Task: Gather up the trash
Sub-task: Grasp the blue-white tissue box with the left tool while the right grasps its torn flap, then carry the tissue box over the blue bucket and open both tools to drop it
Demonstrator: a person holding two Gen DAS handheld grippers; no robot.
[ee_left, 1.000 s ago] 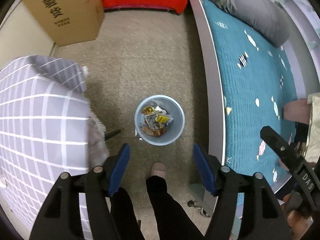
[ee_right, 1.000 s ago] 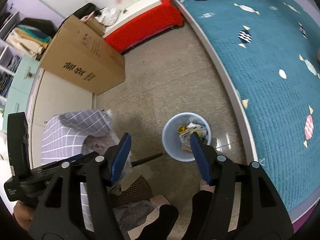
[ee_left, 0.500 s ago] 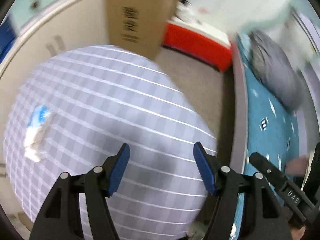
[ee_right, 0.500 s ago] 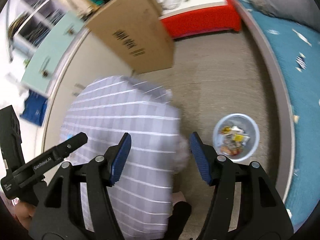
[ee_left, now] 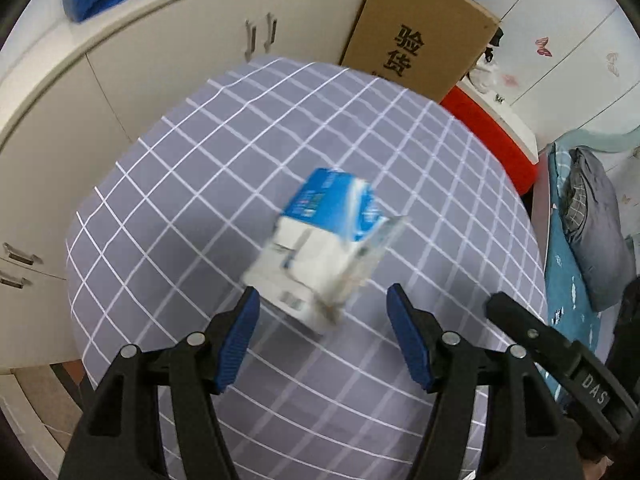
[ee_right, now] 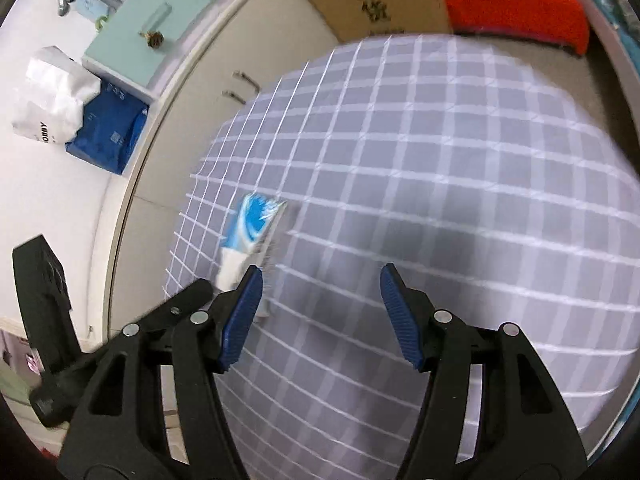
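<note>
Blue-and-white carton [ee_left: 324,248] is lying on the checked tablecloth [ee_left: 192,184] in the left wrist view; we're holding the left gripper [ee_left: 320,344] open over it, nothing pinched. Right wrist view: right gripper [ee_right: 320,316] is hanging open, empty, carton [ee_right: 250,236] beside its left finger. Pickup still pending.
</note>
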